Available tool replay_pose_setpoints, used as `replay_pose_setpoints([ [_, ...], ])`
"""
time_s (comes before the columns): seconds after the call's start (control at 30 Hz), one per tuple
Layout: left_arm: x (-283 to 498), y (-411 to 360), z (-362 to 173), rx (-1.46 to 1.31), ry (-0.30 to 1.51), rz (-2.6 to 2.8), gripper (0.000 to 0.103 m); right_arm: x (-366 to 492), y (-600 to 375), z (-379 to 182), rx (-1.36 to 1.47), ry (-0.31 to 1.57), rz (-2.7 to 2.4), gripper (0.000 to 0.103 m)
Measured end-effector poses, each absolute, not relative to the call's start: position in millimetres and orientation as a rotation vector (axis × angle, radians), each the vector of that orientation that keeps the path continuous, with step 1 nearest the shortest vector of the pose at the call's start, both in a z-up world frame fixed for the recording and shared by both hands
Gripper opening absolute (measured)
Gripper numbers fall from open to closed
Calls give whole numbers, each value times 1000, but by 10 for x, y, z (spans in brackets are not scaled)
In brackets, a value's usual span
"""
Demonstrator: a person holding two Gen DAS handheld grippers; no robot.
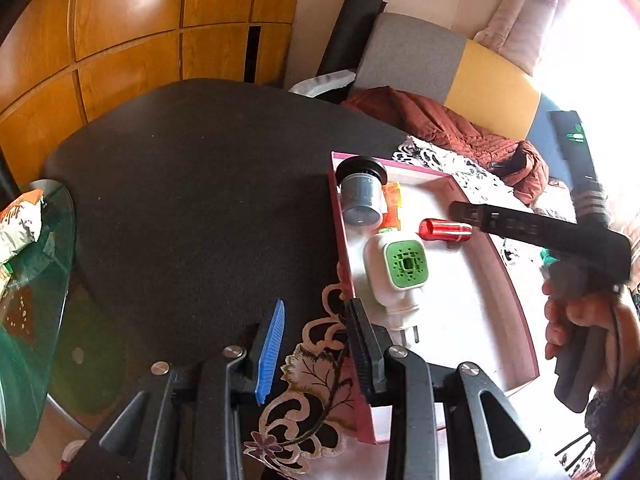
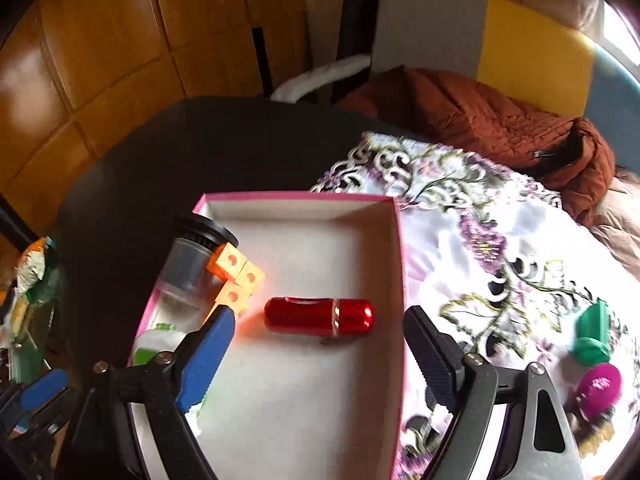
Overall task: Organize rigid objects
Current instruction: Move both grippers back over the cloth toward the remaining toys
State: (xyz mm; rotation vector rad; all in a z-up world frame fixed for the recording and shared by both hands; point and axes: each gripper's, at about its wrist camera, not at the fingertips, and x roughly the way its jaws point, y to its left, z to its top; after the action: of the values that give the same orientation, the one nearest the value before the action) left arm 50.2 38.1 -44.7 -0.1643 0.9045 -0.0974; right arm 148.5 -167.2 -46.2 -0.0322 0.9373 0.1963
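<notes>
the pink-edged box (image 2: 396, 264) sits where the dark worktop (image 1: 192, 184) meets a floral cloth (image 2: 480, 240), and it already holds a clear jar with a black lid (image 2: 192, 256), orange cube blocks (image 2: 236, 276), a white and green plug-in device (image 1: 396, 272) and a red lipstick tube (image 2: 320, 316) lying on its side near the middle of the box floor. the right gripper (image 2: 316, 356) hangs over the box with its fingers spread wide and nothing between them, the lipstick just ahead of the gap. the left gripper (image 1: 316, 344) has its fingers apart too, empty, straddling the near left wall of the box. the likely trouble, as i judge it, is the round tube rolling if a finger nudges it, or the left gripper's black finger, close against the box wall, catching that wall and dragging the box so the loose blocks shift. a green piece (image 2: 592, 332) and a magenta egg-shaped object (image 2: 600, 388) lie on the cloth outside the box at the right and probably still need putting in. only the right wrist view shows those two, and the cubes as separate blocks; only the left wrist view shows the plug-in device whole, with its prongs, and the person's hand (image 1: 576, 320) holding the right tool.
</notes>
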Motion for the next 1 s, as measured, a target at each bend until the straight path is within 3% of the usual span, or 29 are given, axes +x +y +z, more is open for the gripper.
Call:
replay_pose_setpoints([
  [0.63, 331, -25, -249, -67, 873, -190, 32, 562, -2900, 21, 1, 815, 20, 93],
  [1.0, 310, -415, -172, -2, 878, -271, 32, 207, -4320, 28, 68, 758, -306, 96],
])
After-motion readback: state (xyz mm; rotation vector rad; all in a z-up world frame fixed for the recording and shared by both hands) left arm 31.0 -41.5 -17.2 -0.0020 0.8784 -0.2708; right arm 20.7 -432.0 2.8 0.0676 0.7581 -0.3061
